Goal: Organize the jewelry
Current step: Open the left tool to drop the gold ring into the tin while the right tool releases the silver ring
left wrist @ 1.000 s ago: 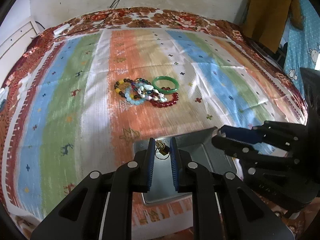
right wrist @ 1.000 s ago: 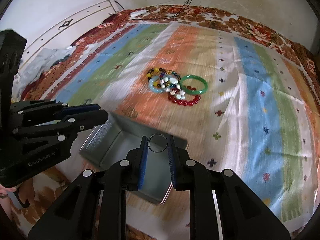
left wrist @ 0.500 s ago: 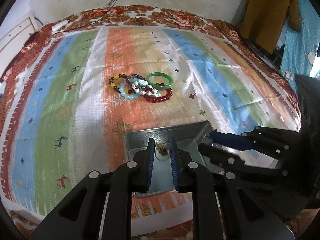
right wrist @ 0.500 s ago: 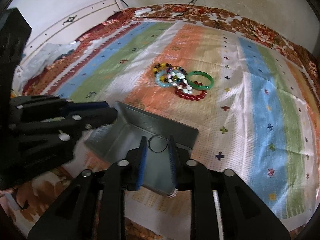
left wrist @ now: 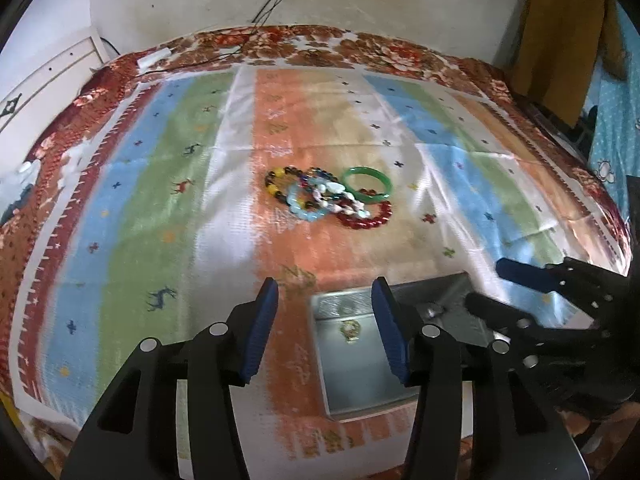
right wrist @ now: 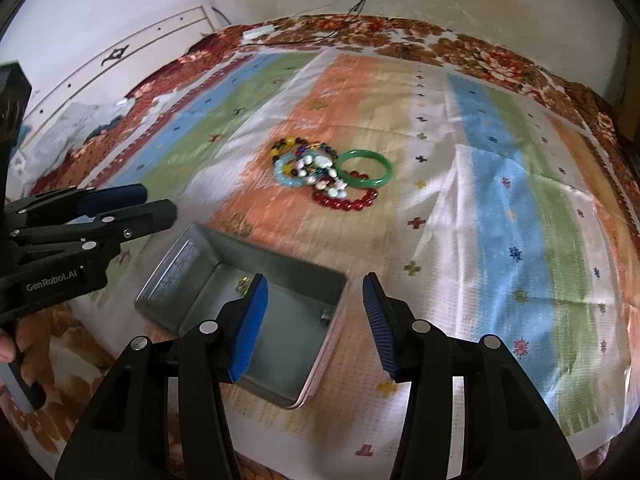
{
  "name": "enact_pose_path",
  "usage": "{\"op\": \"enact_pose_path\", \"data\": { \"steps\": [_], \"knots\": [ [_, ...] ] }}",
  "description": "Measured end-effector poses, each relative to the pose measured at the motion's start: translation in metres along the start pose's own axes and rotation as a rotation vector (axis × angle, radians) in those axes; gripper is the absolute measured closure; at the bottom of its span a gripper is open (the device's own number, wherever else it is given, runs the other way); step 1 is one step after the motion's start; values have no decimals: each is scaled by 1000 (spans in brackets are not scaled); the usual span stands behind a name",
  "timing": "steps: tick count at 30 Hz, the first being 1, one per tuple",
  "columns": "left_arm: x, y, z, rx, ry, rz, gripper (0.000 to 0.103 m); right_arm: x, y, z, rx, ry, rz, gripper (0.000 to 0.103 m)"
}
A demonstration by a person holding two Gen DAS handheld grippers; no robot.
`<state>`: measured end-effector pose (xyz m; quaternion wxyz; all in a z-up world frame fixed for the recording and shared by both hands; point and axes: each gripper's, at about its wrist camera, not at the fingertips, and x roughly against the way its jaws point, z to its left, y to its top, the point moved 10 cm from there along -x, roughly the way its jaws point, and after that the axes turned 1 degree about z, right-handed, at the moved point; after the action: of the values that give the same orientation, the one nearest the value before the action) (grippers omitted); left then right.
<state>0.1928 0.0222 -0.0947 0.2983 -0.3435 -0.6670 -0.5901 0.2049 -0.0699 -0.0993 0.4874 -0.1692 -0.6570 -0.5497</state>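
Both grippers empty over the tin, bracelets still heaped

Metal tin (right wrist: 256, 316) sits lower centre holding a small gold piece (left wrist: 350, 329); tangled bracelets (right wrist: 328, 178) lie mid-frame. Left gripper (left wrist: 326, 332) and right gripper (right wrist: 316, 320) gape wide; grabbing one strand may drag others.

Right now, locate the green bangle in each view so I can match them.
Left wrist: green bangle above centre, right end of the bracelet pile.
Right wrist: green bangle above centre, right of the pile.
Shared landmark: red bead bracelet just below it.

Tin (right wrist: 256, 280) walls low — top access open.
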Motion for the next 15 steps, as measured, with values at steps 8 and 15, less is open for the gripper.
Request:
{"op": "enact_pose_path", "data": {
  "steps": [8,15],
  "knots": [
    [-6,9,12,-5,41,-3,52,-5,8,-8,-3,-9,-3,50],
    [-16,20,20,-14,72,-1,50,-11,20,-17,-21,-11,-10,50]
  ]
}}
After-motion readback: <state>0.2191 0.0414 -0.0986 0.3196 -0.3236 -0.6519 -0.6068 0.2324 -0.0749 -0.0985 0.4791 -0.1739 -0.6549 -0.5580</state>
